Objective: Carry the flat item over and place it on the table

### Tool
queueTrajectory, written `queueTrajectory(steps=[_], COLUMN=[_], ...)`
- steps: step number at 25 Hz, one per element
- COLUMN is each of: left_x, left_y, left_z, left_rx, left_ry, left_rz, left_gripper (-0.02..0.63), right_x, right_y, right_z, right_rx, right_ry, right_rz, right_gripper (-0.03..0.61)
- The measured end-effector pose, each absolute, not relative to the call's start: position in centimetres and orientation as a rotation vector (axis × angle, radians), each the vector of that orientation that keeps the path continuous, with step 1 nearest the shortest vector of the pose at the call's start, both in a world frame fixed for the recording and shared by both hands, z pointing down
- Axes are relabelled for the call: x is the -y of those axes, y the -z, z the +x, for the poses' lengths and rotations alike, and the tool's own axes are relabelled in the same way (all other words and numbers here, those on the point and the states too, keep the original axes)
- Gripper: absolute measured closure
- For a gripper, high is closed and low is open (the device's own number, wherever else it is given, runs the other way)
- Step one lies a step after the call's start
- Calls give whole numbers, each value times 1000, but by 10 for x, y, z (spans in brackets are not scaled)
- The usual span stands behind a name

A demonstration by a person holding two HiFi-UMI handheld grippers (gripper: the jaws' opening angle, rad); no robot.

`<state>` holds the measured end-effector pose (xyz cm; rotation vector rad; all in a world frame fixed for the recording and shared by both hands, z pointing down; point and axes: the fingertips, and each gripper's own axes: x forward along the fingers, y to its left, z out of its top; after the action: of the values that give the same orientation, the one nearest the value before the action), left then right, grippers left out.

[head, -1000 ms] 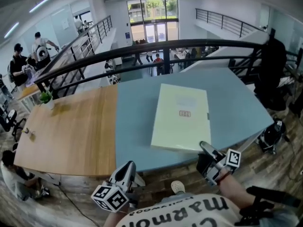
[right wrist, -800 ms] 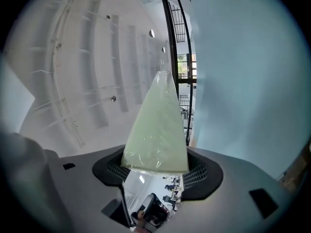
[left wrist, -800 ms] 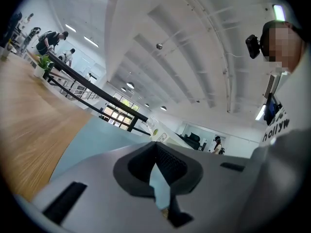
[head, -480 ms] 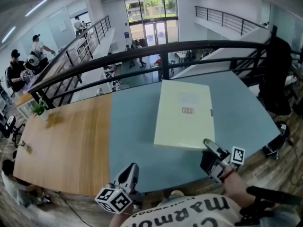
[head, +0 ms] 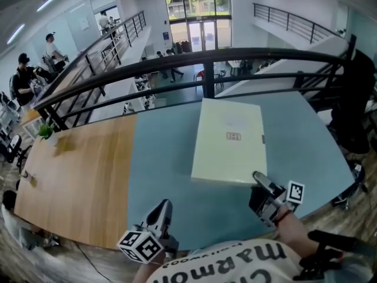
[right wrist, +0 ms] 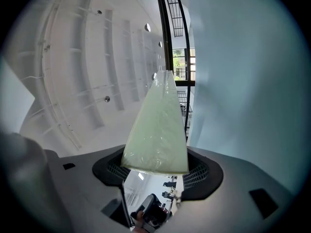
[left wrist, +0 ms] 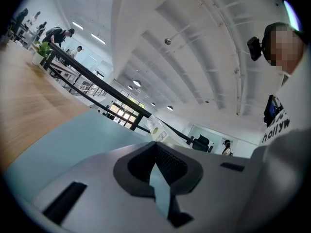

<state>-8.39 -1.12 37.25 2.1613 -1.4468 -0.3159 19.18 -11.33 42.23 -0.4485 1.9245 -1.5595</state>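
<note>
**Folder pinched at one corner over the blue half of the desk**

The flat item is a pale yellow-green folder (head: 228, 140) with a small label near its middle. In the head view it lies lengthwise over the blue part of the desk (head: 159, 164), with its far edge close to the black railing (head: 206, 63) behind the desk. Whether its underside rests on the surface or hangs just above it cannot be told.

The right tongs (head: 257, 177) pinch the folder's near right corner. In the right gripper view the sheet runs out from between the two jaws, which are closed on its edge. Their marker cube (head: 294, 192) sits just behind them, by the person's wrist.

The left tongs (head: 164, 206) hang at the near edge of the desk, well apart from the folder and holding nothing. Their jaws are drawn close together, and only a thin slit of blue shows between them in the left gripper view. Their marker cube (head: 140, 246) is nearest the camera.

The left half of the desk is wood (head: 76, 170), and a small green plant (head: 46, 131) stands at its far left corner.
</note>
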Motion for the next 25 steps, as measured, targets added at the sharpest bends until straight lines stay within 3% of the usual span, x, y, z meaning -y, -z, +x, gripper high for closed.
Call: queueTrajectory(steps=[25], left_x=[52], left_y=[-402], left_z=[-72], left_rx=[1479], left_ry=[136], left_rz=[2082], left_gripper=[611], right_x=[171], right_y=[-476], right_z=[193], right_rx=[-1846], right_ry=[1682], right_rz=[-491], right_gripper=[278])
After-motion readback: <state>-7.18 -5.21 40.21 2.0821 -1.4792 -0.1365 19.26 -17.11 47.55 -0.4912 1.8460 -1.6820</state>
